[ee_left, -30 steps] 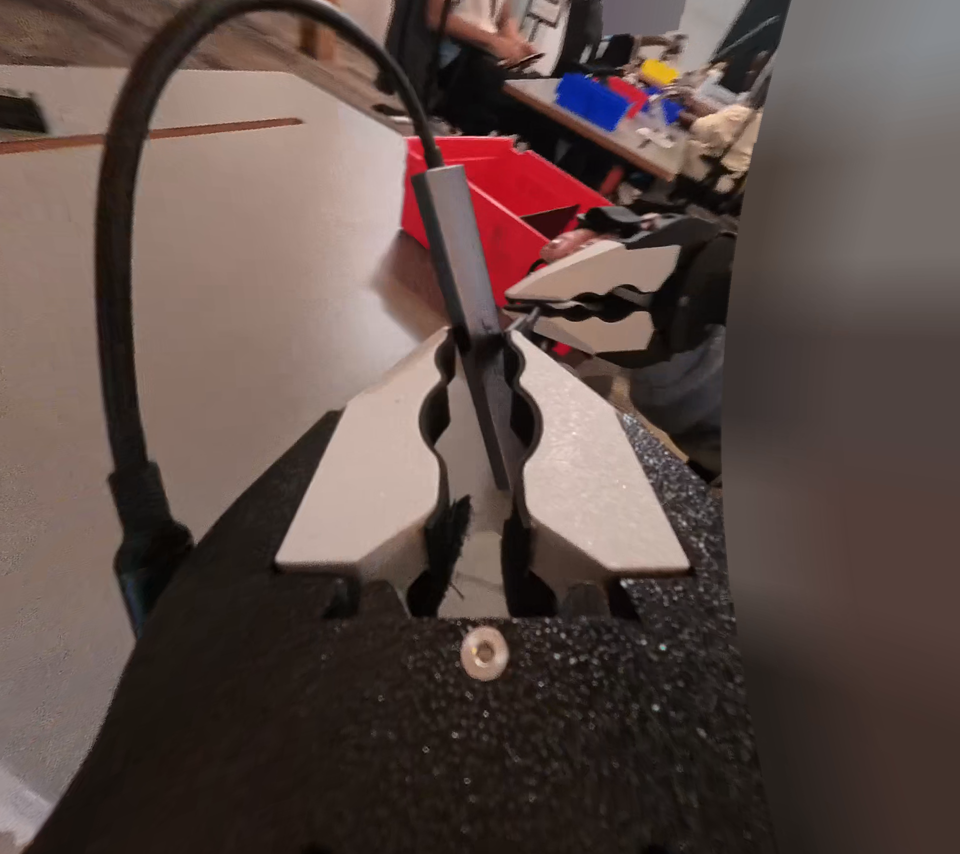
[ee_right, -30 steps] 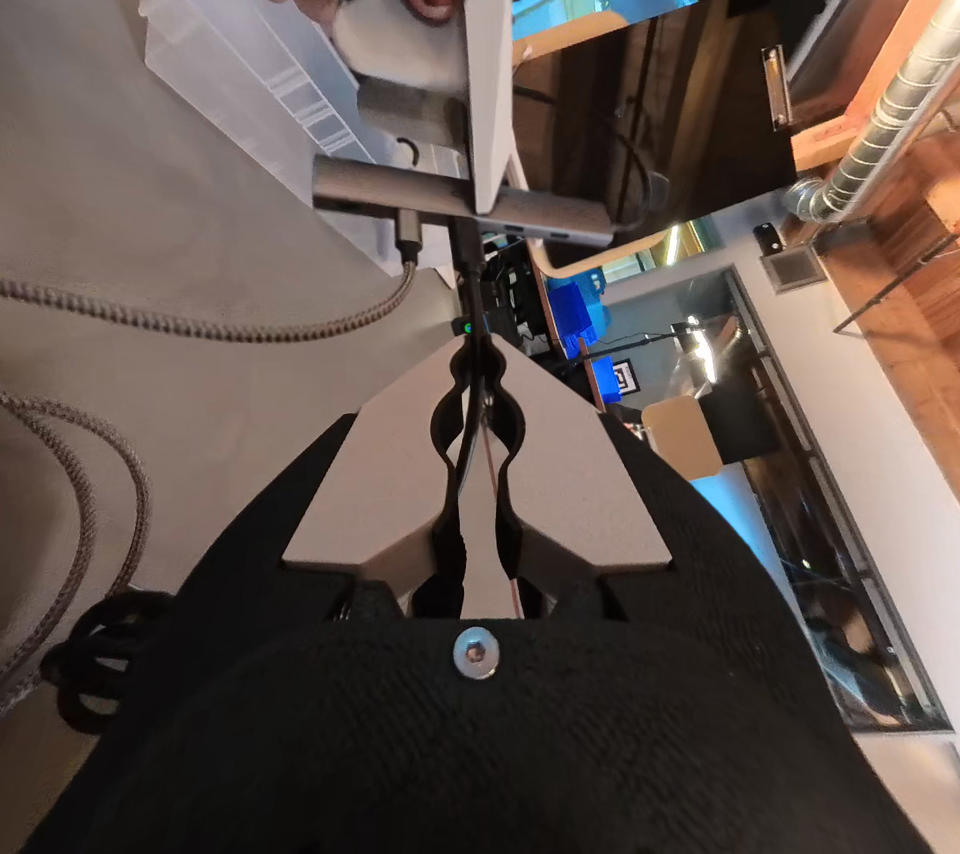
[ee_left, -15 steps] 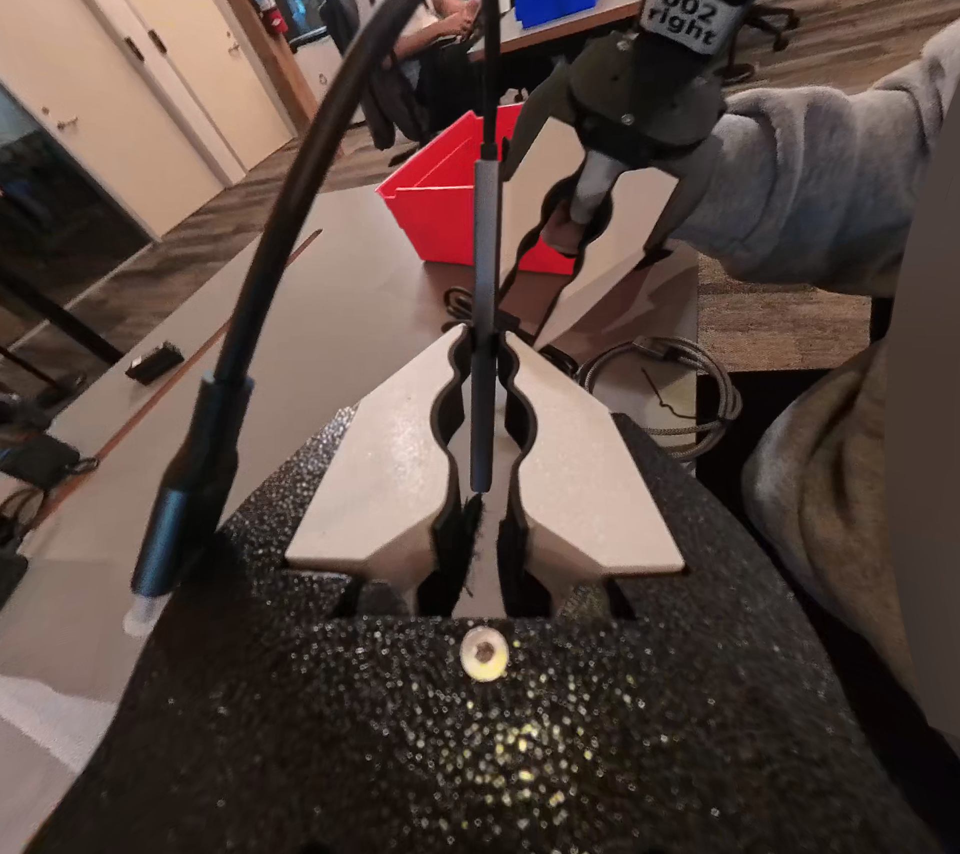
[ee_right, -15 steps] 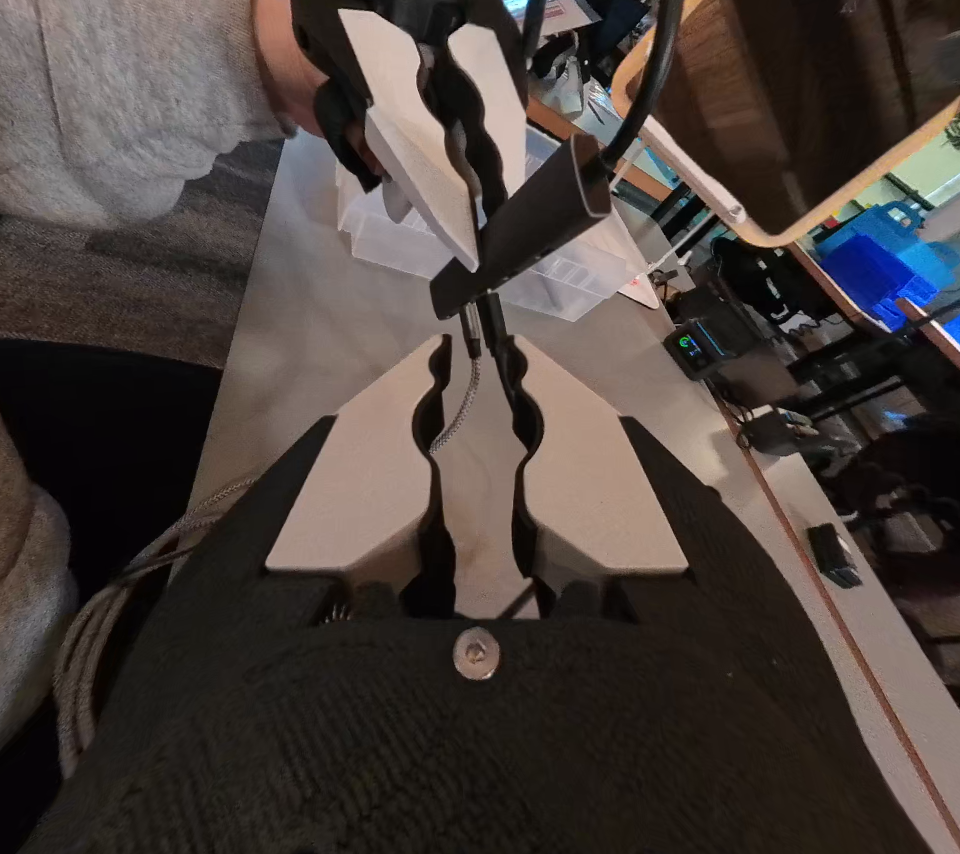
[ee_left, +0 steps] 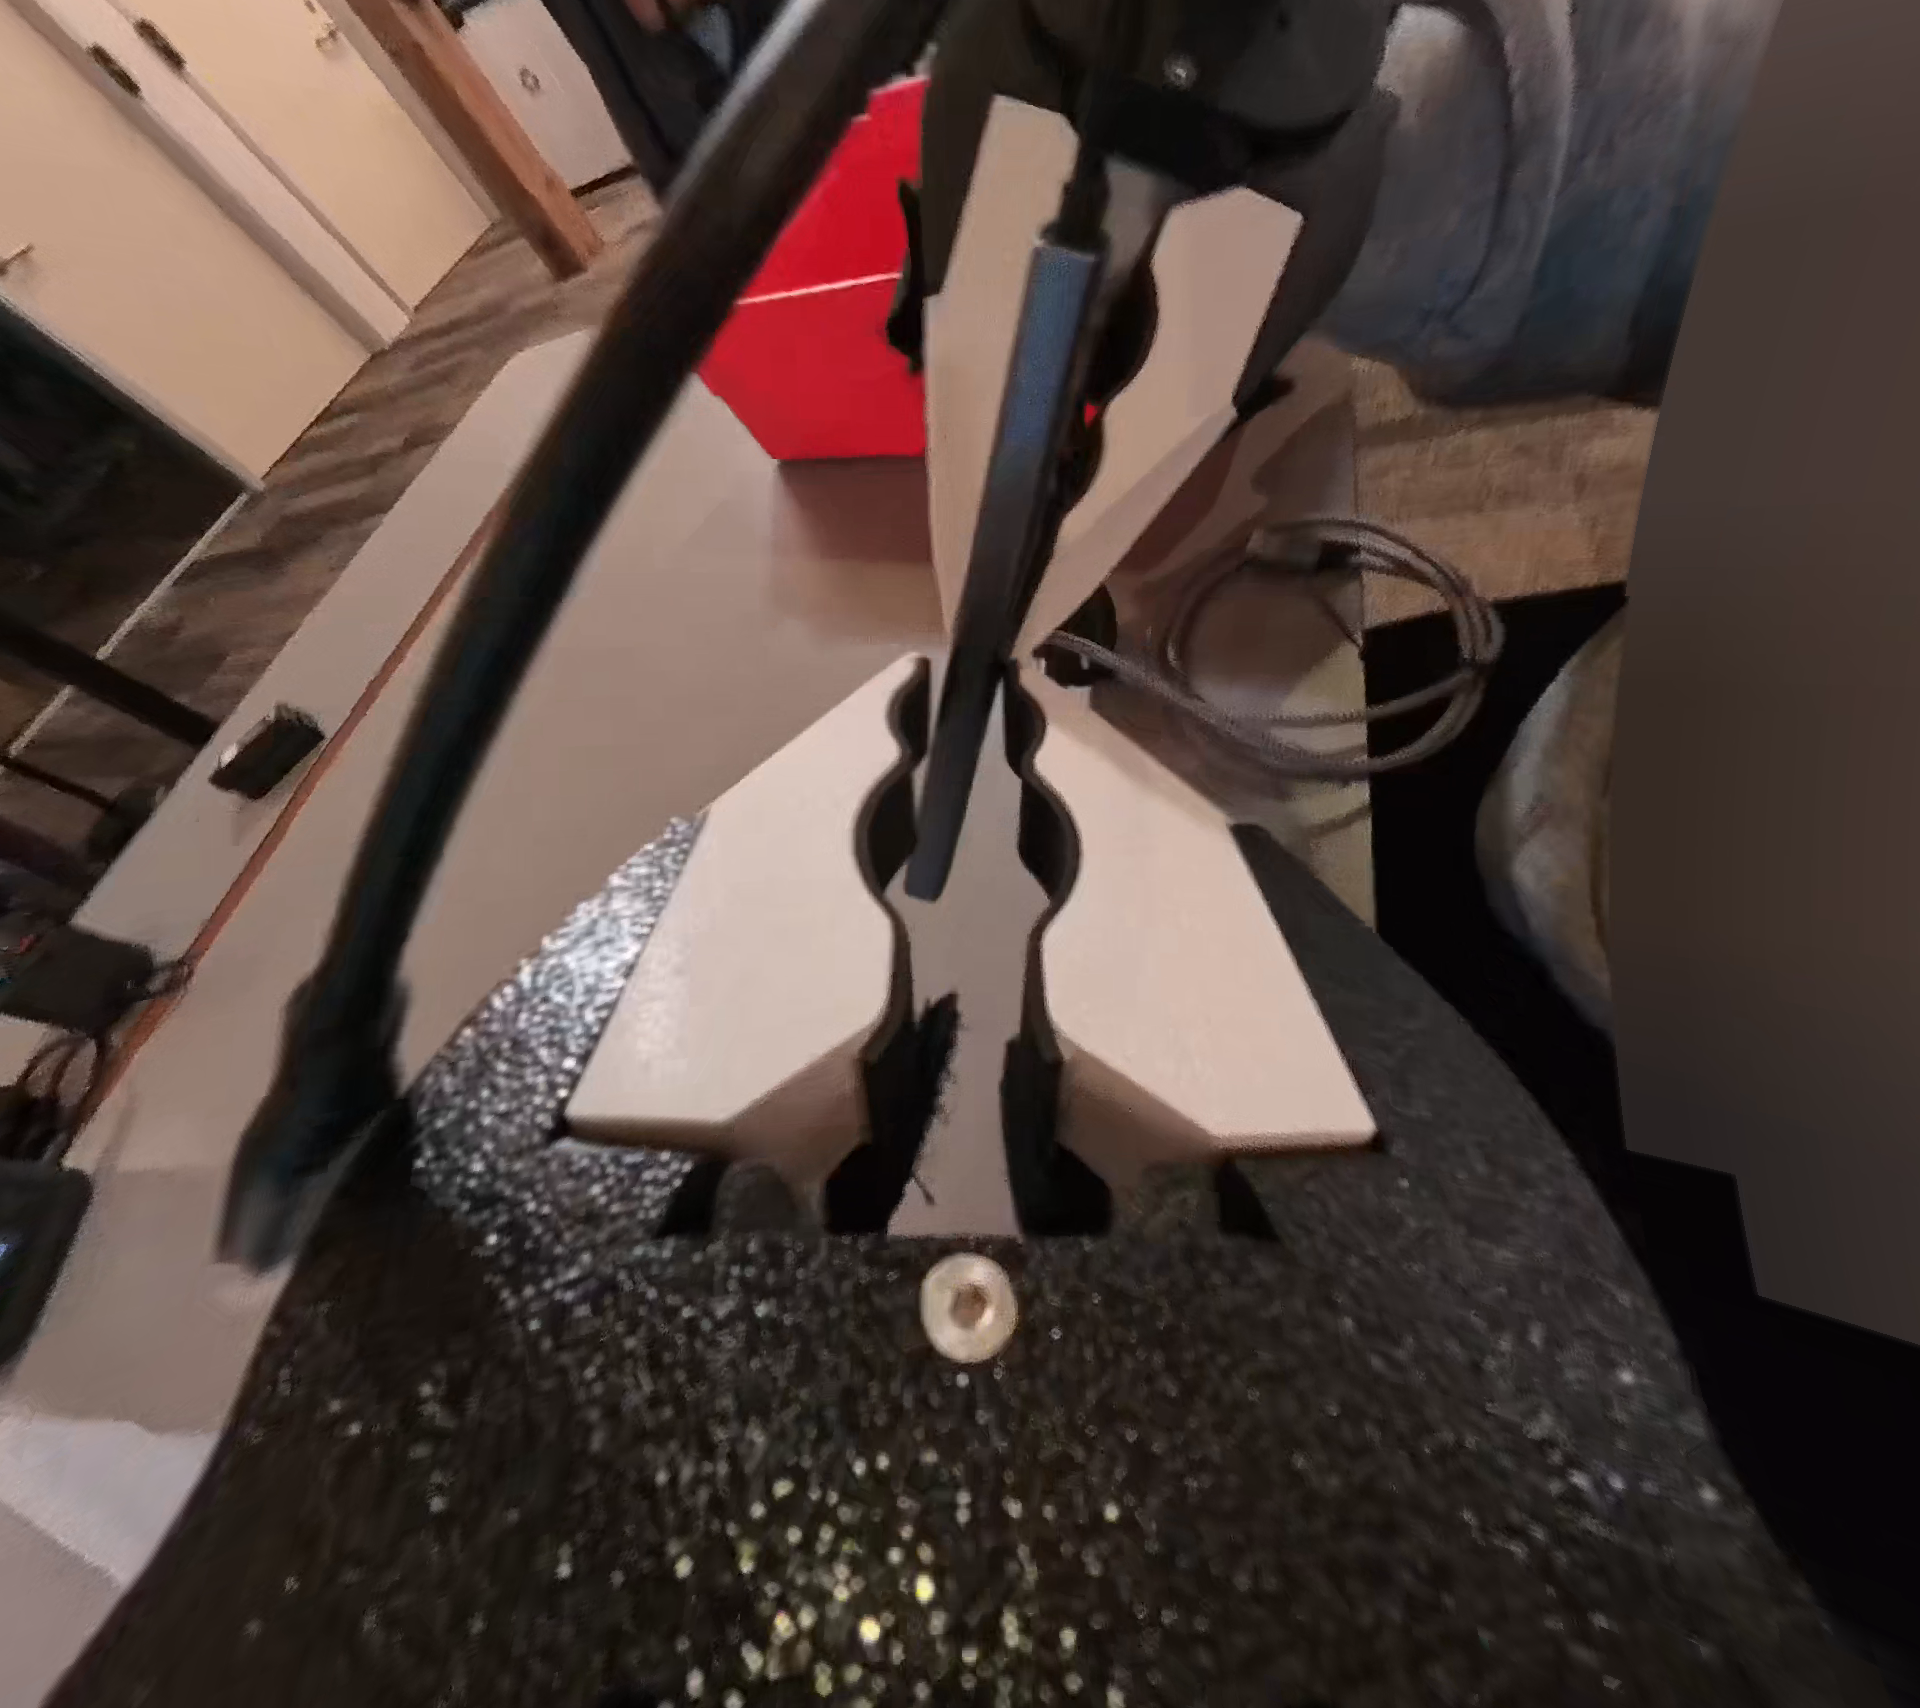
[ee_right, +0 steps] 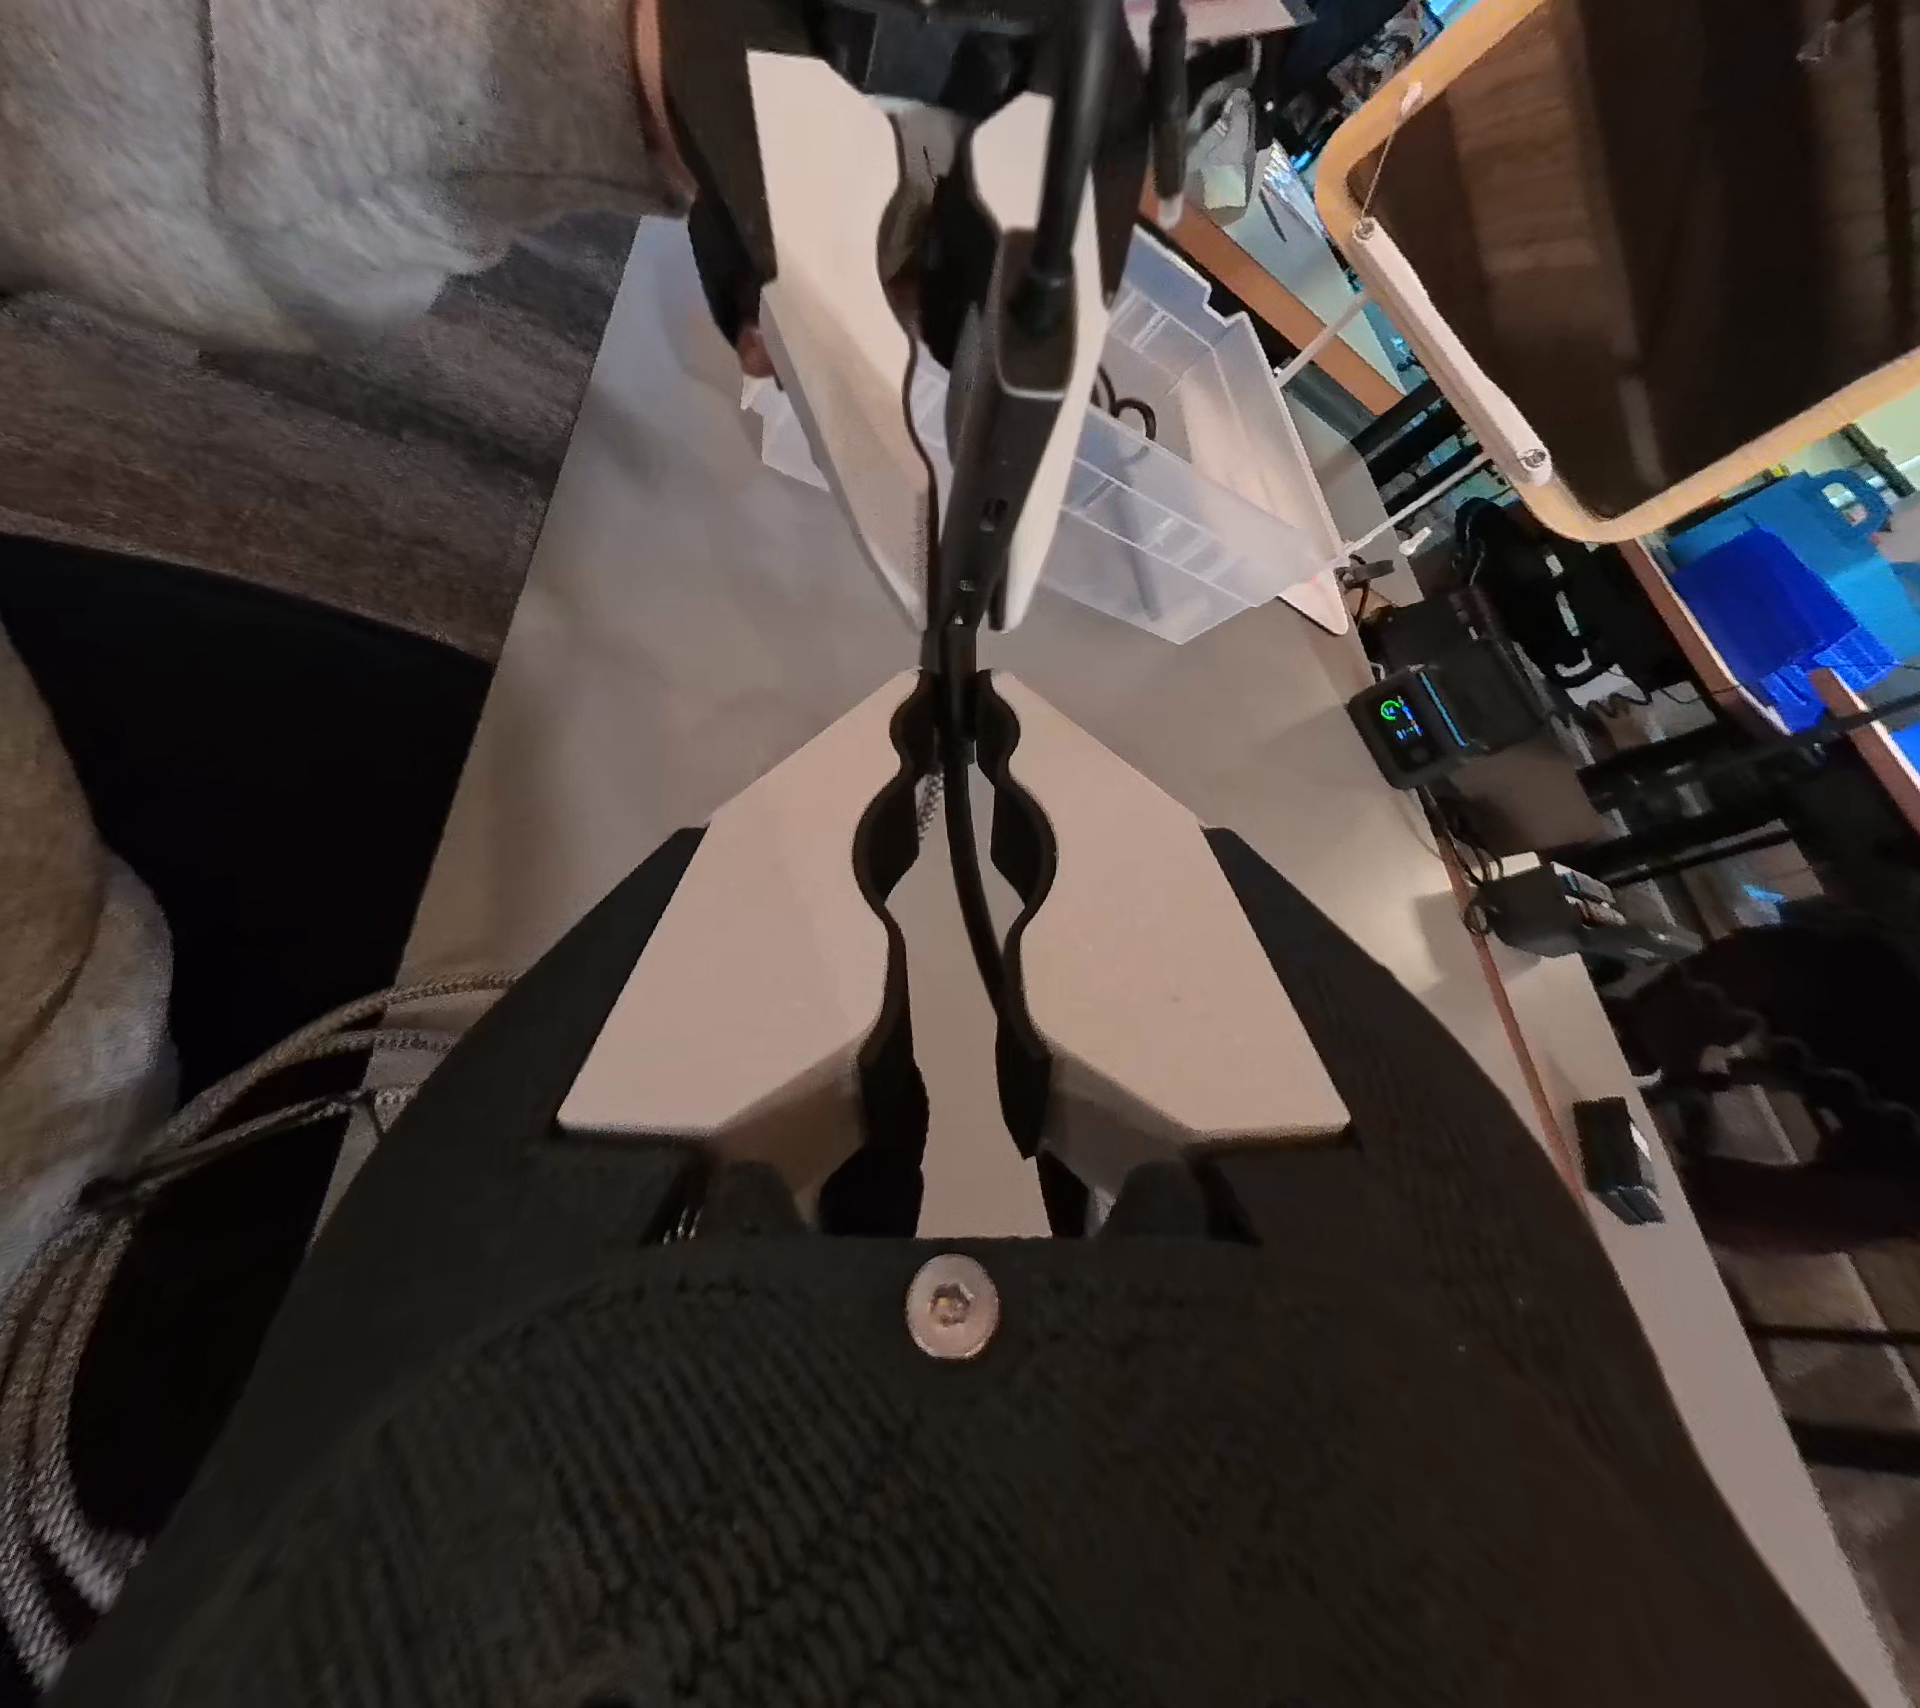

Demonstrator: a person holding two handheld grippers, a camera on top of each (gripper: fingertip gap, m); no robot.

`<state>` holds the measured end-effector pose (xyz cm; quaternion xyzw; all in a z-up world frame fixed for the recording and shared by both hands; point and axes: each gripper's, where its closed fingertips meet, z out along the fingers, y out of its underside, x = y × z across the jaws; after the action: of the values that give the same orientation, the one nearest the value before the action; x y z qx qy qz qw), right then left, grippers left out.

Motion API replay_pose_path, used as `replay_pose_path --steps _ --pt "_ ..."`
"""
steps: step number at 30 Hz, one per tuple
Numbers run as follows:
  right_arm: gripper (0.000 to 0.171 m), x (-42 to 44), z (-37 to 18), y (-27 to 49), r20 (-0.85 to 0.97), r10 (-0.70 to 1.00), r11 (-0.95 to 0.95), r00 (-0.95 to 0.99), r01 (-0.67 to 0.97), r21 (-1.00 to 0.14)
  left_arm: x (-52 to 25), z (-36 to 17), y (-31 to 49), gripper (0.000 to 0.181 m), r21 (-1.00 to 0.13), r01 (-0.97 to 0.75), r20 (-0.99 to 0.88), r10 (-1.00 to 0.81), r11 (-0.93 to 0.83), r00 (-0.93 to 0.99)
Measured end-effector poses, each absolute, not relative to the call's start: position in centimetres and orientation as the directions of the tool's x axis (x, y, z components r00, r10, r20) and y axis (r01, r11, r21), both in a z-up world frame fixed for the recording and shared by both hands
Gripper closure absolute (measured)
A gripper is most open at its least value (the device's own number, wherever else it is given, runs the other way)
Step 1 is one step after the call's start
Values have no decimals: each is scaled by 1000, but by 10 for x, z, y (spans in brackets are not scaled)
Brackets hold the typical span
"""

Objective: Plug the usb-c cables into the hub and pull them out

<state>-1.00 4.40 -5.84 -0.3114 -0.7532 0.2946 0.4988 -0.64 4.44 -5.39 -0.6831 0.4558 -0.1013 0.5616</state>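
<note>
Hub [ee_left: 1003, 557] sits clamped in the left gripper [ee_left: 961, 692] jaws, up off the table [ee_right: 665, 578]. Right gripper [ee_right: 951, 692] jaws pinch the black cable [ee_right: 971, 869] at its port; looks plugged, pulling remains.

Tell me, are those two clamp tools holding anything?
Left hand-held gripper pinches the hub near its lower end; right hand-held gripper pinches a black cable just behind its plug.

Both my grippers, left gripper [ee_left: 961, 682] and right gripper [ee_right: 948, 682], have pale wavy-edged fingers [ee_left: 769, 952] on rough black bodies, one silver screw [ee_right: 951, 1307] each. I'm wearing a fuzzy grey sleeve [ee_right: 312, 58].
</note>
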Motion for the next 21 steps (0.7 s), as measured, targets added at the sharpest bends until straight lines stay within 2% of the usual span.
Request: replay_pose_path --steps 7,9,11,13,16,21 --pt "166 3 -49 26 603 699 693 -385 158 -703 0 -41 17 173 -796 -591 -454 -774 131 441" --pt "166 18 -47 61 664 681 732 -309 264 -628 -47 -28 15 173 -781 -622 -492 -675 62 550" --pt "166 34 -15 70 574 783 616 -240 169 -769 -72 7 -1 173 -872 -474 -439 -625 122 645" --pt "166 43 16 76 564 813 579 -148 88 -811 -85 22 -4 173 -873 -465 -461 -558 147 690" --pt "166 49 51 82 590 807 590 -6 42 -806 -82 18 7 173 -865 -489 -468 -538 114 701" --pt "167 92 122 95 656 697 677 288 37 -735 -76 -3 27 173 -864 -503 -436 -547 31 715"
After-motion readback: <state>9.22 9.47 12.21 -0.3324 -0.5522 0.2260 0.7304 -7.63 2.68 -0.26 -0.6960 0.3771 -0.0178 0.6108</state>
